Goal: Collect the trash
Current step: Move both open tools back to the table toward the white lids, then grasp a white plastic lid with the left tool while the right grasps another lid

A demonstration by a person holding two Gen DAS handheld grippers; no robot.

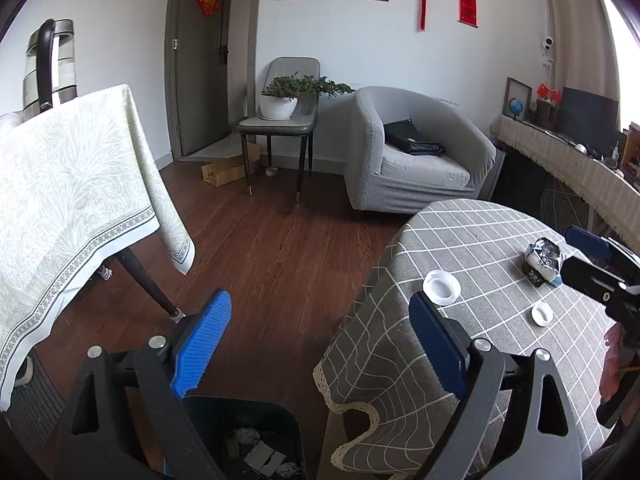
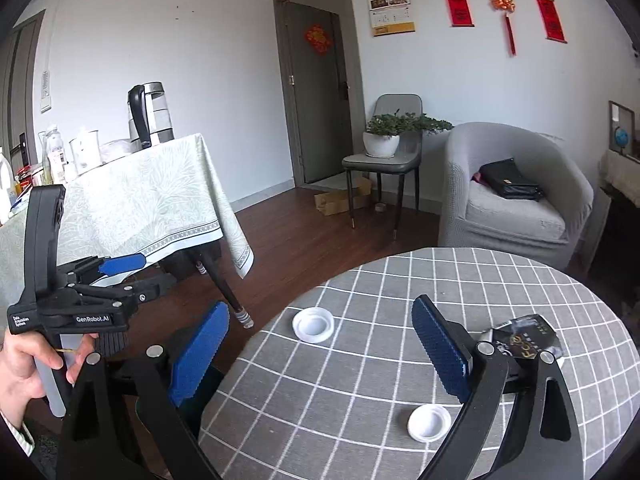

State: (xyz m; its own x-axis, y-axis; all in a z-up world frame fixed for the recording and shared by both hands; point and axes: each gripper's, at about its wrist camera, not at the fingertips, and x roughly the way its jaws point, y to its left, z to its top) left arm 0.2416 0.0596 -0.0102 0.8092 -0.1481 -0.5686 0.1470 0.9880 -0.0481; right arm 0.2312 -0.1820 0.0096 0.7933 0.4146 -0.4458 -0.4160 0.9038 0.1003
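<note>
Both jaw pairs spread wide, nothing held. Left gripper (image 1: 320,344) over bin (image 1: 256,432). Ahead of right gripper (image 2: 320,352): two white lids (image 2: 313,324), crumpled wrapper (image 2: 524,338) on checked table (image 2: 360,380). Risk judged: flat lids skidded away under closing pads.

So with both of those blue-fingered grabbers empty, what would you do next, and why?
Probably lower the open right gripper onto the nearer small white plastic cap. It lies loose on the grey checked tablecloth, just ahead of that gripper. The black bin sits below the left gripper.
</note>
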